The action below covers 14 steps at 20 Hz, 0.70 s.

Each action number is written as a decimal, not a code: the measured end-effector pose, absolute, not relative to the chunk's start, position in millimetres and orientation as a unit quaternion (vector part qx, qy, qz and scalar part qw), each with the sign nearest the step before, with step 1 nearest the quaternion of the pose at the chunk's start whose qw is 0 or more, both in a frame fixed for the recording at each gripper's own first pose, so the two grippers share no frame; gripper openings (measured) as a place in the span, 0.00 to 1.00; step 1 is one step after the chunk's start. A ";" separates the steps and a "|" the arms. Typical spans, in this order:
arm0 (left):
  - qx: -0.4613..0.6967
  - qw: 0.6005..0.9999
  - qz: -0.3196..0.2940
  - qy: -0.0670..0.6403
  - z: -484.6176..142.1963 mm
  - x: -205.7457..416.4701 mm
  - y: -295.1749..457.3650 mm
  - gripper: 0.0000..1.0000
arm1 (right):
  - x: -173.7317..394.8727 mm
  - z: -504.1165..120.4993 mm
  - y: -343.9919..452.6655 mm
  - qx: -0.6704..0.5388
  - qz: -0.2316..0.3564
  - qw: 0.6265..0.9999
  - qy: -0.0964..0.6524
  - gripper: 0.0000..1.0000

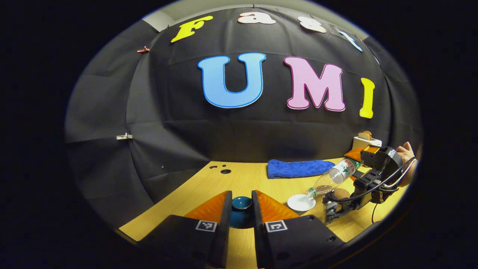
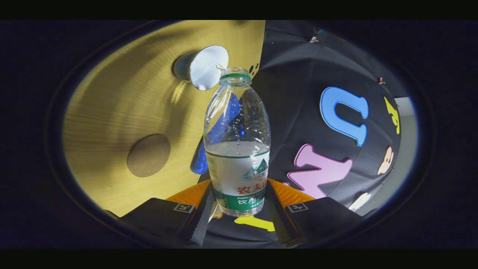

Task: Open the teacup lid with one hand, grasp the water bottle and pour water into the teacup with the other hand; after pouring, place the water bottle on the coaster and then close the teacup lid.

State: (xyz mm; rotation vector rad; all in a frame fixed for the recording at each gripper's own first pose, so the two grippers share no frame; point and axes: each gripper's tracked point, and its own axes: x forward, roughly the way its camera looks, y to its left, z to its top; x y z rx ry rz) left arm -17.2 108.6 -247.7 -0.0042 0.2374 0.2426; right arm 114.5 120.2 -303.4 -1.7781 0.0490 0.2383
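Two grippers work over a pale wooden table (image 1: 239, 179) that ends at a black cloth wall. On the far part of the table lies a folded blue towel (image 1: 297, 168), and at the right edge stands a small white box (image 1: 366, 142) with something brown on top. A few dark holes (image 1: 225, 171) mark the tabletop near the wall.

From the left gripper view, the left gripper (image 1: 241, 209) pinches the dark blue teacup lid (image 1: 241, 204) between its two fingers, and the lid hangs above the table. To its right stands the white teacup (image 1: 301, 203), uncovered. Beyond it, a hand (image 1: 406, 152) holds the right gripper (image 1: 356, 161), which tips the water bottle (image 1: 332, 178) neck down, its mouth just over the teacup.

From the right gripper view, the right gripper (image 2: 239, 203) presses both fingers on the labelled lower part of the water bottle (image 2: 237, 149), near its base. The bottle has no cap and is partly filled. Its mouth sits right beside the rim of the teacup (image 2: 207, 67). A round brown coaster (image 2: 148, 155) lies on the table (image 2: 112, 112), well apart from the teacup and bare.
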 end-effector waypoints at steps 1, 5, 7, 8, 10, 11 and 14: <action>-0.003 0.986 0.120 0.117 -248.7 -17.3 107.6 0.33 | 114.0 -301.1 120.2 -0.778 0.104 0.620 0.017 0.74; -0.007 0.986 0.120 0.112 -248.1 -19.9 106.4 0.33 | 116.6 -295.8 122.9 -0.788 0.105 0.607 0.007 0.74; -0.010 0.987 0.120 0.111 -247.4 -20.7 106.3 0.33 | 117.6 -293.1 123.9 -0.792 0.105 0.601 0.005 0.74; -0.011 0.987 0.120 0.110 -246.6 -20.9 107.1 0.33 | 117.8 -291.7 123.7 -0.793 0.105 0.600 0.006 0.74; -0.011 0.987 0.119 0.109 -246.1 -22.1 107.3 0.33 | 117.9 -289.3 124.4 -0.796 0.102 0.597 0.003 0.74; -0.011 0.987 0.119 0.107 -246.3 -21.9 107.4 0.33 | 118.0 -287.4 125.2 -0.798 0.100 0.595 0.001 0.74; -0.012 0.987 0.117 0.106 -245.9 -21.2 107.4 0.33 | 118.7 -283.3 126.4 -0.803 0.097 0.588 -0.003 0.74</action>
